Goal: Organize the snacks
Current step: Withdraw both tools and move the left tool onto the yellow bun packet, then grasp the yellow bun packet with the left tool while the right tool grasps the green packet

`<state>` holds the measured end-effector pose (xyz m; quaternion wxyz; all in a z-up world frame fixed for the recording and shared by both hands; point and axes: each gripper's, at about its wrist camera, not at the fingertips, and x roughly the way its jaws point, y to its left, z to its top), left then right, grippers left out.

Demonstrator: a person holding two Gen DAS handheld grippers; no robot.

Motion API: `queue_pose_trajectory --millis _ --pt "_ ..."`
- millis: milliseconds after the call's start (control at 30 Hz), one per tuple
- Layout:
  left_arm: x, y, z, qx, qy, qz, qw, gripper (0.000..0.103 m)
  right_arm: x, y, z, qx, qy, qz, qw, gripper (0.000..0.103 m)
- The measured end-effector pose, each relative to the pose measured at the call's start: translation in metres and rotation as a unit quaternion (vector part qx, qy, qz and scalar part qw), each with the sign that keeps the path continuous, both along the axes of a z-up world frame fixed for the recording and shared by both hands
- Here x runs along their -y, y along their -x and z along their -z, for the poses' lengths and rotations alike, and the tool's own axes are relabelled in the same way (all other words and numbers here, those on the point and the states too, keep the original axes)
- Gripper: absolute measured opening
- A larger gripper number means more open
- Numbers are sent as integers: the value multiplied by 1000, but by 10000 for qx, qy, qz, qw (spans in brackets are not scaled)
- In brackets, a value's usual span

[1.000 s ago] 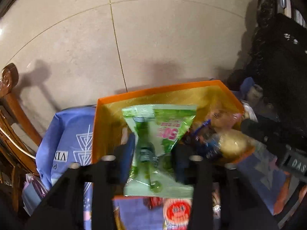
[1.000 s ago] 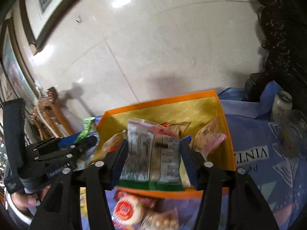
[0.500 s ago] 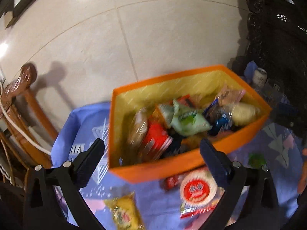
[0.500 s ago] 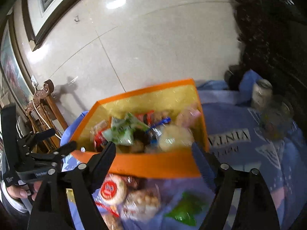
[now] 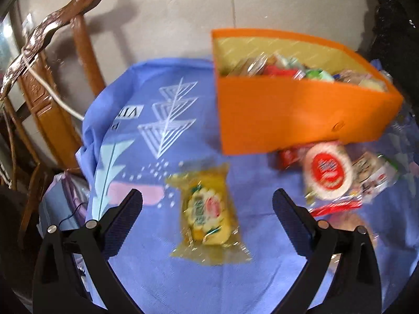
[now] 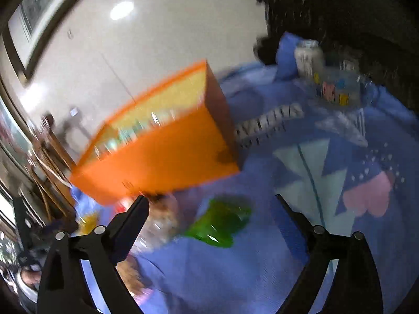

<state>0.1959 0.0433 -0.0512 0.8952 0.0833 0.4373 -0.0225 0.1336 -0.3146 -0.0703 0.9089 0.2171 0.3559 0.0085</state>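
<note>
An orange box [image 5: 288, 115] with a yellow lining stands on the blue cloth, holding several snack packets. In front of it lie a yellow packet [image 5: 207, 209], a round red-and-white snack [image 5: 327, 170] and a red packet [image 5: 288, 155]. My left gripper [image 5: 207, 195] is open wide above the yellow packet, which it does not touch. In the blurred right wrist view the orange box [image 6: 162, 162] stands at the upper left. My right gripper [image 6: 212, 200] has its jaws opening. A green packet [image 6: 220, 222] lies on the cloth beneath them, untouched.
A carved wooden chair [image 5: 52, 52] stands left of the table on a pale tiled floor. A white jar [image 6: 307, 57] and a clear patterned glass [image 6: 337, 86] stand at the cloth's far right, in front of dark furniture. A clear packet [image 6: 162, 217] lies beside the right gripper's left finger.
Each gripper held a packet over the box a second ago. Both have let go, opened wide, and drawn back and down toward the loose snacks on the cloth.
</note>
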Motion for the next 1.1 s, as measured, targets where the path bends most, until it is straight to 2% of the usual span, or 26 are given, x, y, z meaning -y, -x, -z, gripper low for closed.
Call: queue_pose_trajectory --millis 67,133,333,467,533,600,633,700,800,1033,1067,1100 --pt "-4 1 4 -51 58 -37 10000 98 -9 -6 4 -151 387 -119 9991 95" --pt "-6 1 9 -84 97 -84 9999 98 -14 -6 6 -187 569 -167 9981 95" --pt "-2 -4 29 -293 96 -62 9995 98 -11 0 6 -120 417 -141 9990 95" --pt "-5 -13 44 -444 250 -150 9986 97 -9 0 7 -145 401 -122 9990 95" --pt "-7 -18 52 -572 396 -135 9975 74 -9 -2 10 -200 428 -116 9988 95" --pt "-12 -20 53 -567 605 -195 9964 58 -10 -4 12 -279 504 -106 9983 95" --pt "-12 -21 52 -584 615 -174 9962 56 -10 -5 14 -315 538 -100 9980 95" --pt "-12 -20 52 -594 614 -113 9963 46 -12 -8 18 -424 659 -115 9969 95" --pt "-12 -18 51 -590 611 -14 9964 41 -18 -14 23 -589 869 -160 9943 95" --pt "-13 -15 51 -551 634 29 9965 40 -40 -36 35 -959 1633 -327 9814 95" --pt "-13 -15 51 -553 648 26 9964 40 -42 -39 37 -1009 1698 -360 9796 93" --pt "-14 -15 51 -558 664 21 9962 40 -44 -43 39 -1062 1735 -381 9783 88"
